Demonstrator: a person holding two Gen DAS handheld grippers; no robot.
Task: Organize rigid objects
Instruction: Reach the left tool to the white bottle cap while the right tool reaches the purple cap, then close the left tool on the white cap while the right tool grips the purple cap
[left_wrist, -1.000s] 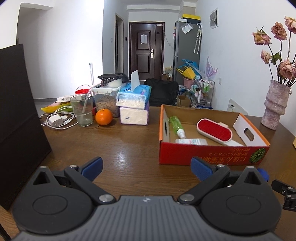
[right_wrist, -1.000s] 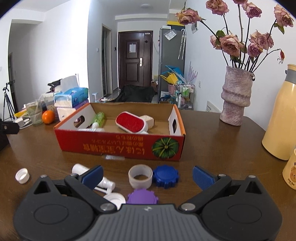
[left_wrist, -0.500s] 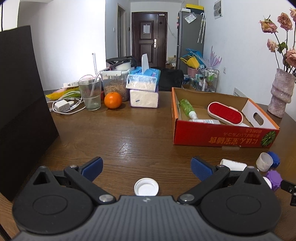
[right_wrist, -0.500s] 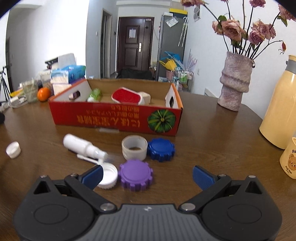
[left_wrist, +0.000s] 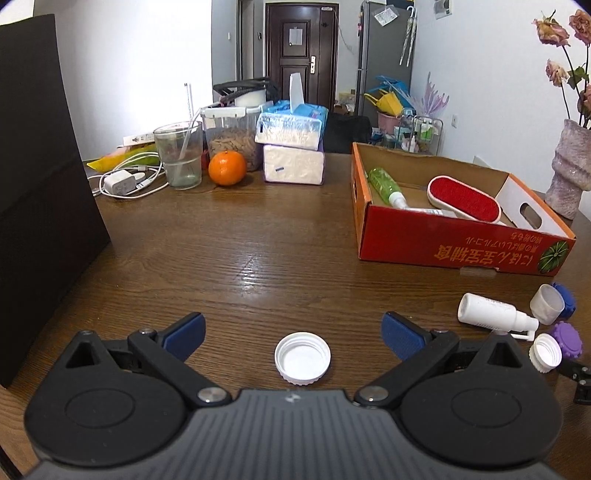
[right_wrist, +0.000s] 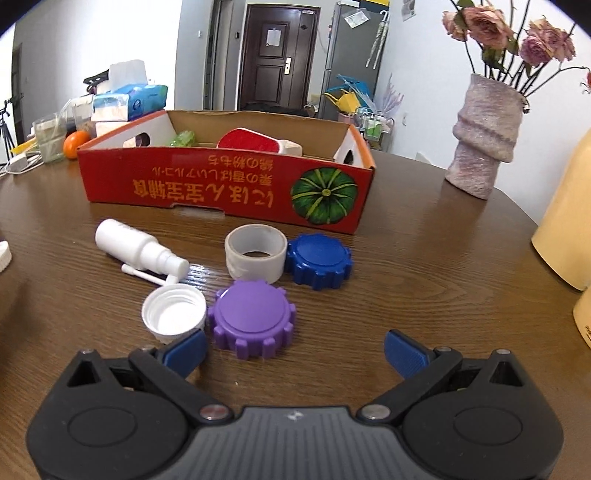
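A red cardboard box (right_wrist: 225, 192) (left_wrist: 443, 240) on the wooden table holds a green bottle (left_wrist: 384, 182) and a red lint brush (left_wrist: 463, 199). In front of it lie a white spray bottle (right_wrist: 138, 249), a grey tape ring (right_wrist: 255, 254), a blue gear-shaped lid (right_wrist: 319, 260), a purple gear-shaped lid (right_wrist: 253, 323) and a white cap (right_wrist: 173, 312). My right gripper (right_wrist: 295, 350) is open, low over the table, with the purple lid just ahead between its jaws. My left gripper (left_wrist: 291, 332) is open, with another white cap (left_wrist: 303, 356) lying between its jaws.
A black panel (left_wrist: 40, 184) stands at the left. At the back are a glass (left_wrist: 179, 155), an orange (left_wrist: 227, 168), tissue packs (left_wrist: 291, 147) and a charger with cable (left_wrist: 120, 182). A vase with roses (right_wrist: 484, 136) and a cream flask (right_wrist: 565, 229) stand right.
Both grippers have pulled back toward the near table edge and dropped lower. The loose lids and the white cap have come into view between the jaws. Both stay open.
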